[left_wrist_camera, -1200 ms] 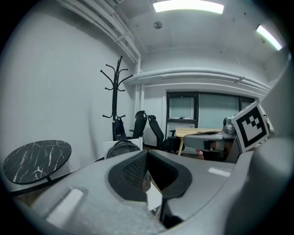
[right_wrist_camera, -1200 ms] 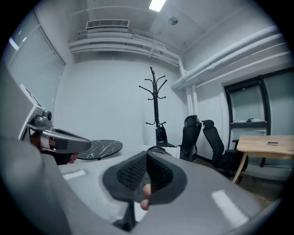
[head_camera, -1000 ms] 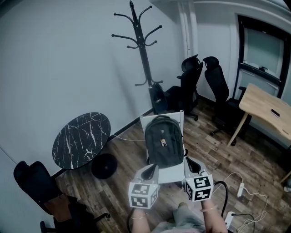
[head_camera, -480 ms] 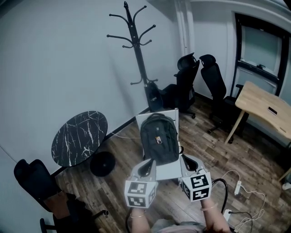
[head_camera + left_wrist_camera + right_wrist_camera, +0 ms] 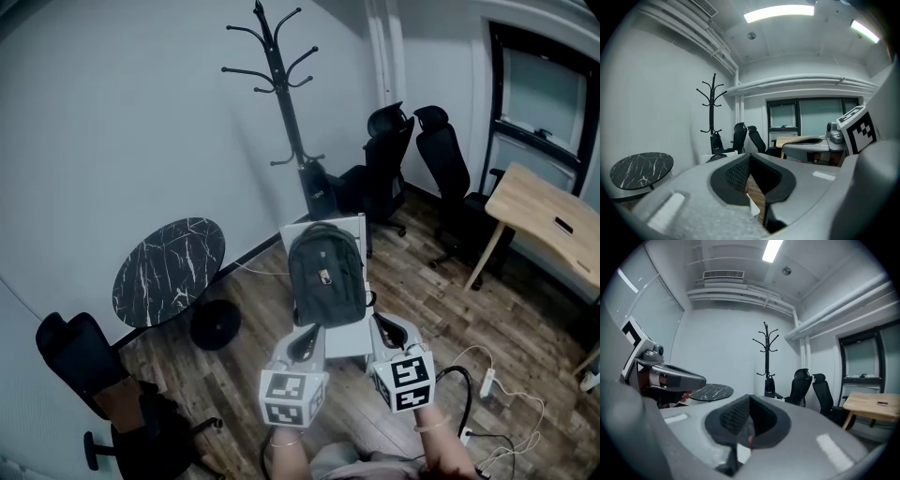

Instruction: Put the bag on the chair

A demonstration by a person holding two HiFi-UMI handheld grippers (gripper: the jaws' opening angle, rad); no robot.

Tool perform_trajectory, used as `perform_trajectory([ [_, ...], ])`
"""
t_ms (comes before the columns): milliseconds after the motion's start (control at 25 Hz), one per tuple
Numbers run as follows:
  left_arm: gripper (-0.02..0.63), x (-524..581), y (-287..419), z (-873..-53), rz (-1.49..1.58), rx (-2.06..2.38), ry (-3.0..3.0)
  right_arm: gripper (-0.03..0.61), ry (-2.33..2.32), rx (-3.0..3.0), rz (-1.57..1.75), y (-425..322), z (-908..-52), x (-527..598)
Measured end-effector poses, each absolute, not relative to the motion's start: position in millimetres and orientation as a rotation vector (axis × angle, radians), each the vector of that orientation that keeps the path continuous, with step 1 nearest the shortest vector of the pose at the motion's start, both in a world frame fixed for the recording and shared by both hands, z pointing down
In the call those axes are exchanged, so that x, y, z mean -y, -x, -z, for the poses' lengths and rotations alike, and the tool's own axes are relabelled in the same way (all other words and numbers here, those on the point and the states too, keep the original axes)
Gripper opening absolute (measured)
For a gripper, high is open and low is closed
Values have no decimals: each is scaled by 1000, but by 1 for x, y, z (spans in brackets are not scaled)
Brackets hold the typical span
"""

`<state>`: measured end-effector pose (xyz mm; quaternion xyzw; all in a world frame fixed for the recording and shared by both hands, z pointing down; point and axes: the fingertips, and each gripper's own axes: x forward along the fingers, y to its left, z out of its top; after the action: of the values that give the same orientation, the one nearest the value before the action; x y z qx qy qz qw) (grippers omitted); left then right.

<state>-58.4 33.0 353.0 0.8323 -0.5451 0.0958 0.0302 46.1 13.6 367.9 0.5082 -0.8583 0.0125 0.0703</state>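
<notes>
A small office room with a wooden floor [image 5: 422, 309] seen from a head camera looking steeply down. Against the pale wall stands a tall black coat stand [image 5: 281, 84], with a round dark marble table [image 5: 169, 272] to its left, two black office chairs [image 5: 412, 159] to its right and a light wooden table [image 5: 548, 220] at the far right. In the middle is a white chair [image 5: 345, 345], and the bag [image 5: 323, 277], a dark backpack, sits upright on its seat, leaning against the backrest, so the placing looks done. In front of the chair, the left tool [image 5: 305, 339] and the right tool [image 5: 386, 330] hang side by side at the seat's front edge, close to the bag's base but not holding it. In each tool's own view, the left tool [image 5: 749, 174] and the right tool [image 5: 749, 420] have their jaws pressed together with nothing between them. The bag looks like soft fabric with some filling: it keeps its shape but would probably sag and swing if lifted, and it seems moderately heavy rather than fragile. The best places to hold it would likely be the top loop or the shoulder straps, though neither is clearly visible here. A small light label [image 5: 325, 276] marks its front.
</notes>
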Motion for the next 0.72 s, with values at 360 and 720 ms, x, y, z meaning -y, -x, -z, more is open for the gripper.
perform_trajectory([
  [360, 9, -68, 38, -354, -295, 1723, -2537, 2, -1537, 2574, 6, -73, -366, -42],
  [720, 10, -95, 13, -351, -323, 1739, -2541, 2, -1508, 2593, 24, -90, -363, -72],
])
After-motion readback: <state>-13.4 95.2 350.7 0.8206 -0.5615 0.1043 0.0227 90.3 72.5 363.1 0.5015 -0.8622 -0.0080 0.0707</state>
